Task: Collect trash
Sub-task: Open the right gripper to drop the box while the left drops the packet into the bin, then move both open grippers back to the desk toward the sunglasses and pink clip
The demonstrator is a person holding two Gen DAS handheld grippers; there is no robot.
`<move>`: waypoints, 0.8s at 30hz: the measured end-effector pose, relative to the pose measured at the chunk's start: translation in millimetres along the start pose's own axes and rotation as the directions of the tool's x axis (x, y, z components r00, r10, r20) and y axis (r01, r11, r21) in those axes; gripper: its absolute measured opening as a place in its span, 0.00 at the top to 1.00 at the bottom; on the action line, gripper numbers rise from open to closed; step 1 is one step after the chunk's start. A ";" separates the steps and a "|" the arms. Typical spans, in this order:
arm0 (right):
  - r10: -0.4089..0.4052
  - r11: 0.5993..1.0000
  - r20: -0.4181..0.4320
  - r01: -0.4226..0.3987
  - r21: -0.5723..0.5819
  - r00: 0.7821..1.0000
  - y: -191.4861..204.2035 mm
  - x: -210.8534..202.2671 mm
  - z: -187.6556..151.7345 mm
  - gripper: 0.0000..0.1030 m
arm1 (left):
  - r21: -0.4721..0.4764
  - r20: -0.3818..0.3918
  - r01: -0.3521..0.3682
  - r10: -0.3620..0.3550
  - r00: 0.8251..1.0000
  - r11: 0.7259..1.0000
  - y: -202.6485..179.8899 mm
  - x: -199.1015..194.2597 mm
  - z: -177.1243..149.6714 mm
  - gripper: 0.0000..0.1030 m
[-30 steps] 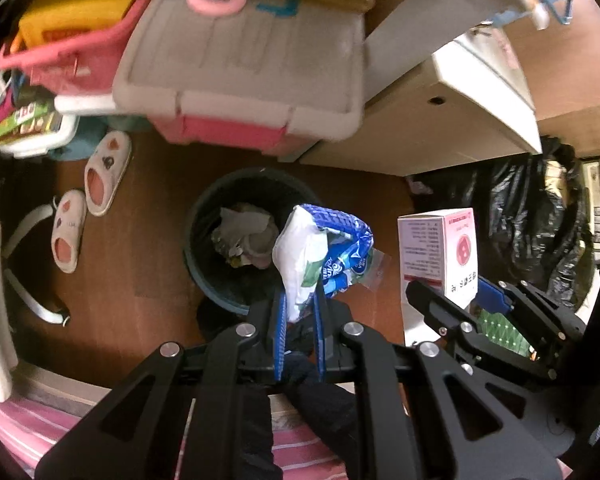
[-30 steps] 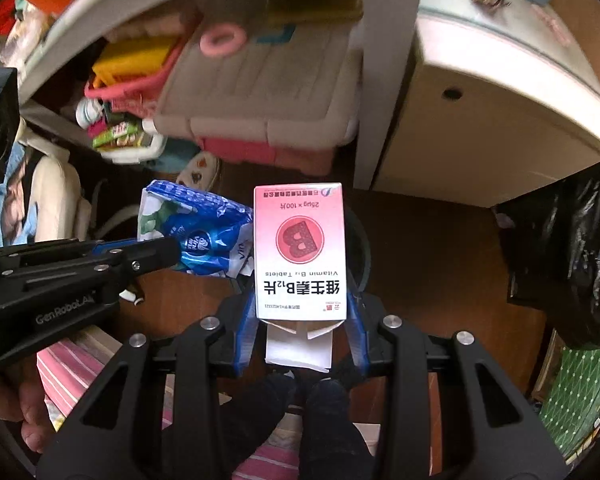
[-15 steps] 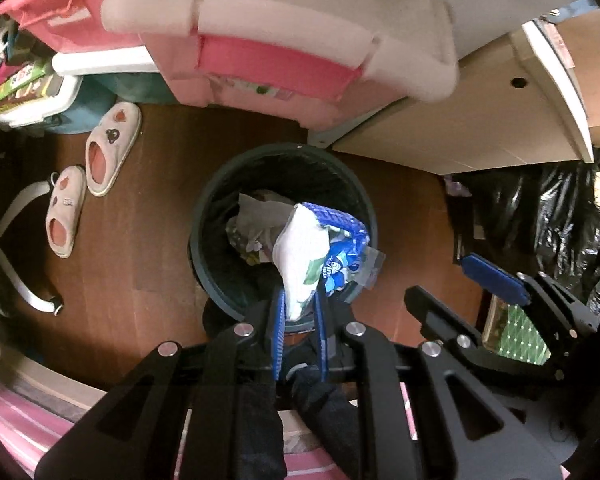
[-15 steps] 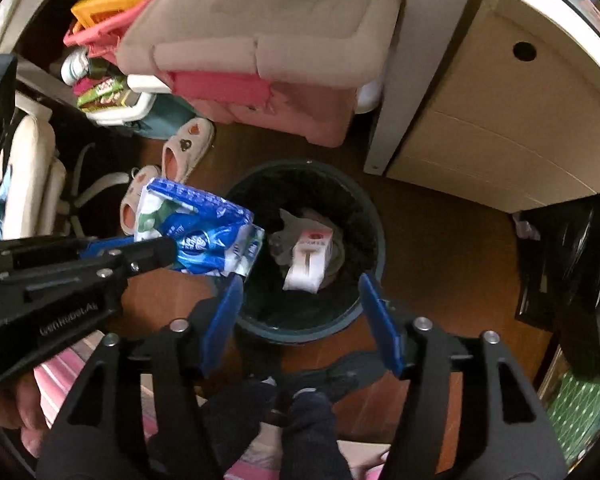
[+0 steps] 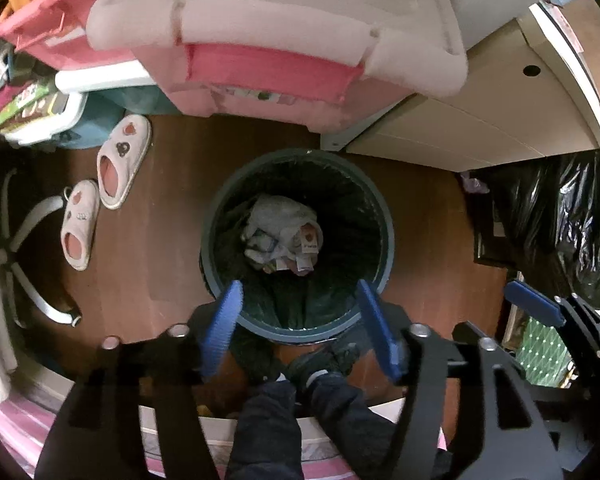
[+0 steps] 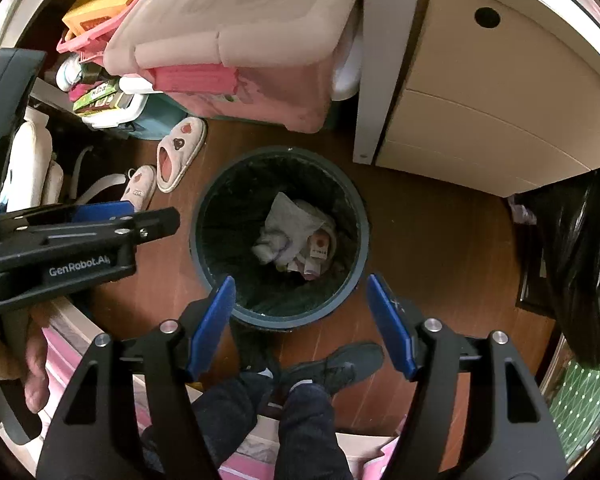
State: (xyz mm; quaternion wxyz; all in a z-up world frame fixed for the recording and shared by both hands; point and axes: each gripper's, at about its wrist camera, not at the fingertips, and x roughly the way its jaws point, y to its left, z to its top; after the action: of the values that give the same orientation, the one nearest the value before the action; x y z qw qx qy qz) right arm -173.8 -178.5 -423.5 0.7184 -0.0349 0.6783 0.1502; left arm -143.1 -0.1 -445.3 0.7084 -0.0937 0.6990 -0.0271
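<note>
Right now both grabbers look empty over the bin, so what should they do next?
Probably lift both away to look for more trash. The left gripper and right gripper hang open, holding nothing, above the trash bin; the pink box already lies inside.

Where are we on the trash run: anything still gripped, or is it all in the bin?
Done: the pink-and-white vitamin box lies in the trash bin among crumpled white wrappers. In hand: nothing; the left hand-held gripper and right hand-held gripper both hang open above the bin. Left: no loose trash shows on the floor around it.
</note>
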 end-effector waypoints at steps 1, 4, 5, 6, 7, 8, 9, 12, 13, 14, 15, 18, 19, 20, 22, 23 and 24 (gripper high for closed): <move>0.002 1.000 0.001 -0.002 0.004 1.000 -1.0 -1.7 0.6 0.33 | 0.006 0.004 -0.002 0.002 1.000 1.000 -2.4 -1.8 0.6 0.36; 0.003 1.000 0.006 -0.003 0.013 1.000 -4.8 -7.6 2.3 0.33 | 0.019 0.004 0.002 -0.002 1.000 1.000 -9.1 -6.6 2.2 0.35; 0.002 1.000 0.010 -0.002 0.016 1.000 -6.0 -11.6 3.0 0.33 | 0.022 0.005 0.001 -0.001 1.000 1.000 -10.8 -8.8 2.2 0.34; 0.001 1.000 0.012 -0.001 0.019 1.000 -7.4 -14.8 3.3 0.33 | 0.026 0.006 -0.001 0.001 1.000 1.000 -12.8 -11.5 2.1 0.31; 0.000 1.000 0.014 0.000 0.024 1.000 -8.8 -19.6 3.7 0.33 | 0.032 0.007 -0.002 0.002 1.000 0.999 -15.7 -16.5 1.4 0.28; -0.002 1.000 0.015 0.001 0.028 1.000 -9.7 -23.7 3.5 0.33 | 0.036 0.006 -0.005 0.004 1.000 0.999 -17.5 -20.0 1.3 0.28; -0.006 0.999 0.017 0.005 0.034 1.000 -11.1 -30.6 3.7 0.32 | 0.039 0.004 -0.008 0.007 1.000 0.999 -19.4 -23.6 1.3 0.27; -0.024 0.998 0.028 0.022 0.053 0.999 -15.6 -55.0 3.7 0.25 | 0.047 -0.002 -0.005 0.005 1.000 0.999 -28.9 -43.0 -2.1 0.24; -0.029 0.998 0.033 0.027 0.059 0.999 -16.9 -63.6 4.0 0.21 | 0.041 0.001 -0.002 0.002 1.000 0.999 -31.9 -54.8 -3.1 0.22; -0.039 0.997 0.041 0.036 0.071 0.998 -19.7 -76.9 3.4 0.19 | 0.037 0.003 0.002 -0.002 1.000 0.999 -34.2 -61.9 -3.8 0.20; -0.044 0.996 0.046 0.040 0.081 0.998 -22.1 -86.1 3.5 0.19 | 0.036 0.006 0.005 -0.006 1.000 0.999 -37.4 -70.6 -4.7 0.19; -0.065 0.991 0.071 0.056 0.125 0.995 -29.4 -120.9 1.6 0.15 | 0.057 0.017 0.027 -0.028 0.999 0.998 -51.2 -101.2 -6.6 0.17; -0.073 0.989 0.077 0.062 0.136 0.994 -31.7 -131.3 1.2 0.14 | 0.063 0.020 0.037 -0.038 0.999 0.997 -55.9 -111.6 -7.0 0.17; -0.080 0.986 0.085 0.067 0.154 0.993 -35.3 -145.5 0.6 0.13 | 0.071 0.023 0.045 -0.047 0.999 0.996 -61.2 -121.9 -7.0 0.16; -0.095 0.981 0.101 0.076 0.180 0.990 -41.3 -167.3 -0.2 0.12 | 0.085 0.032 0.057 -0.060 0.998 0.995 -71.7 -139.9 -6.2 0.16; -0.104 0.978 0.111 0.081 0.192 0.988 -45.1 -179.5 -0.2 0.12 | 0.093 0.035 0.063 -0.067 0.997 0.994 -77.8 -150.5 -4.6 0.16; -0.110 0.975 0.119 0.084 0.203 0.987 -49.4 -190.1 -0.2 0.12 | 0.100 0.038 0.069 -0.073 0.997 0.993 -82.3 -158.2 -2.7 0.16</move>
State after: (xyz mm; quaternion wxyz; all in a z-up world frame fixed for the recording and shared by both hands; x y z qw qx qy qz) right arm -167.6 -257.6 -243.9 0.7672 0.0132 0.6394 0.0486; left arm -141.6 -54.3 -275.5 0.7253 -0.0840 0.6780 -0.0849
